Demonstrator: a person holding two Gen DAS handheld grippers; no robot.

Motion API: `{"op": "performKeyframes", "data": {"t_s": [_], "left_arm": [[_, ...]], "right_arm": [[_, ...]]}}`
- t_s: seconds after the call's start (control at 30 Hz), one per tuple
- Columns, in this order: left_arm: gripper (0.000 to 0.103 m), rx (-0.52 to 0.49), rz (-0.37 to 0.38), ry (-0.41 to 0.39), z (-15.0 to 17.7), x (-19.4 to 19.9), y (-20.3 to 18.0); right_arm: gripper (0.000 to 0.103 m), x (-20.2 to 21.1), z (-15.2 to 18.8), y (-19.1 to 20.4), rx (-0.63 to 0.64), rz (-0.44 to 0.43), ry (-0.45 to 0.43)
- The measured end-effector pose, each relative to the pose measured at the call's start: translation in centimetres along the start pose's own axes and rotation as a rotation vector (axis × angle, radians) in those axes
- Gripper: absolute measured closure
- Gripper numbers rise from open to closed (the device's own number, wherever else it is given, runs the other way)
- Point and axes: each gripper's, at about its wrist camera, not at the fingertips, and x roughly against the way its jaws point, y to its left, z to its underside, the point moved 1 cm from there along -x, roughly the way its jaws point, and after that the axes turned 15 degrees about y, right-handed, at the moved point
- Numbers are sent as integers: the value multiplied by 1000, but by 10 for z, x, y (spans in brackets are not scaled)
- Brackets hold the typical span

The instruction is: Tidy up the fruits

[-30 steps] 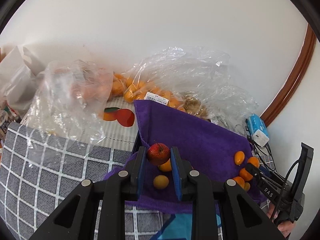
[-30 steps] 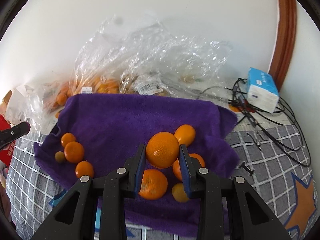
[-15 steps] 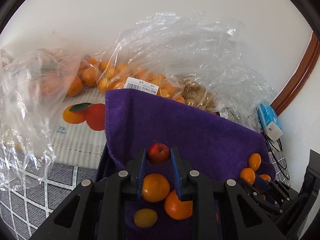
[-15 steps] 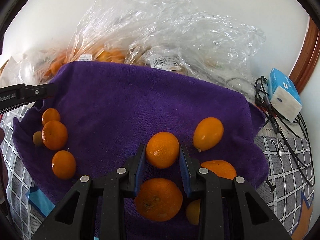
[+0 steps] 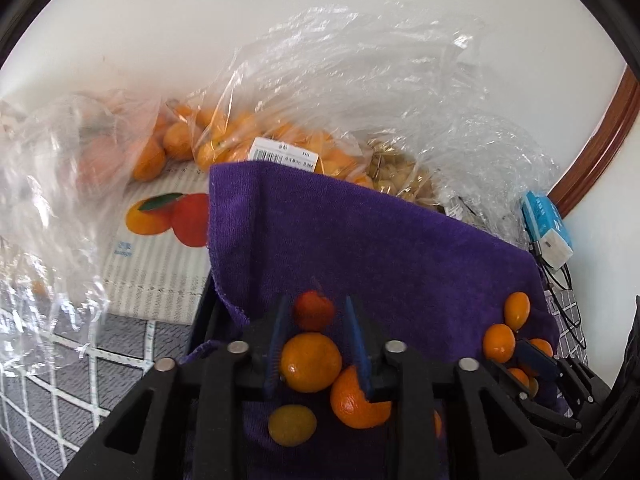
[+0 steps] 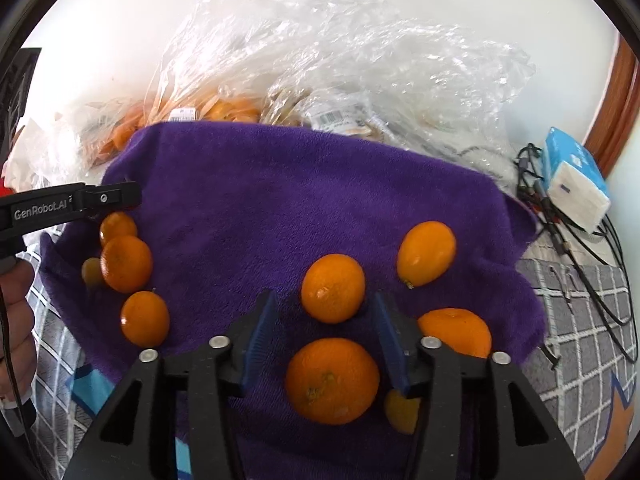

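Observation:
A purple towel (image 5: pixel 360 248) (image 6: pixel 300 200) carries two groups of fruit. My left gripper (image 5: pixel 316 304) is opening; a small red fruit (image 5: pixel 314 311) sits on the towel between its blue pads (image 5: pixel 276 340), clear of both. Just below lie an orange (image 5: pixel 310 362), a second orange (image 5: pixel 356 398) and a small yellowish fruit (image 5: pixel 292 425). My right gripper (image 6: pixel 324 296) is opening too; an orange (image 6: pixel 333 288) rests free between its tips. Around it lie a big orange (image 6: pixel 332 380), an oval one (image 6: pixel 426 254) and another (image 6: pixel 456 332).
Clear plastic bags of oranges (image 5: pixel 240 140) (image 6: pixel 224 108) stand behind the towel. A fruit-printed box (image 5: pixel 160 232) lies at the left. A blue-and-white box (image 6: pixel 576 184) and cables (image 6: pixel 580 264) are at the right. A hand (image 6: pixel 16 300) holds the left gripper finger (image 6: pixel 100 198).
Both grippers came down over the towel, then opened. The red fruit and the orange they held now lie loose between the pads.

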Motion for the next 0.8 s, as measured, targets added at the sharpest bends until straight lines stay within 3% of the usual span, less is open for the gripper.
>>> {"op": "performKeyframes", "data": {"t_s": [0.17,0.33,0.63,0.8], "left_arm": [[49,-34,-18,-59,18,42,-7],[35,-65,-43,-110,55,87,-12],[22,-75,-80,-213,132,159,-29],[15,-80,-98,-265,170,188,-37]], "right_arm": [[35,39,11,-8,-78,-15,-54],[30,84,31,-8,-95,31,-87],[30,157,91,-1,-126,29,-125],[11,191,128,1,-136,55,-201]]}}
